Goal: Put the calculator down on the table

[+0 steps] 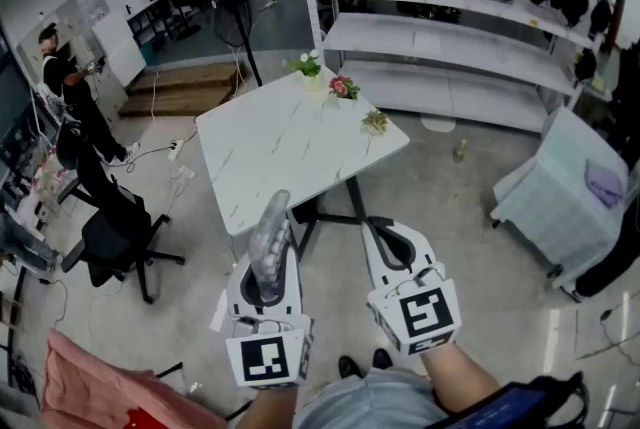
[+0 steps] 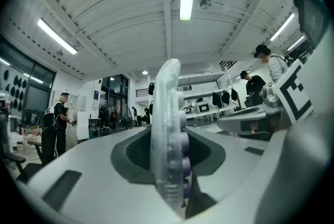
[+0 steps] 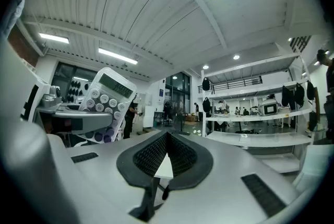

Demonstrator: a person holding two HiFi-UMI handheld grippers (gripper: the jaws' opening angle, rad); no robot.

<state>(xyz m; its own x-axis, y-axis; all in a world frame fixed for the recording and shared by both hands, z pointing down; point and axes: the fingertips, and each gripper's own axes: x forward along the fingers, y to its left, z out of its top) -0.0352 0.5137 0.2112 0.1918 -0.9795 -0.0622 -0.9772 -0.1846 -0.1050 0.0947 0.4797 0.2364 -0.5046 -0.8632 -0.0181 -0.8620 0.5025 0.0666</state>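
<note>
A clear plastic calculator with purple keys stands on edge between the jaws of my left gripper, which is shut on it and held level in the air. In the left gripper view the calculator rises edge-on from between the dark pads. The right gripper view shows its key face and display off to the left. My right gripper hangs beside the left one, shut, its pads meeting with nothing between them. The white marble table lies ahead of and below both grippers.
Three small flower pots stand near the table's far edge. A black office chair is on the floor to the left, and a covered cart to the right. Long white shelves run behind. A person stands far left.
</note>
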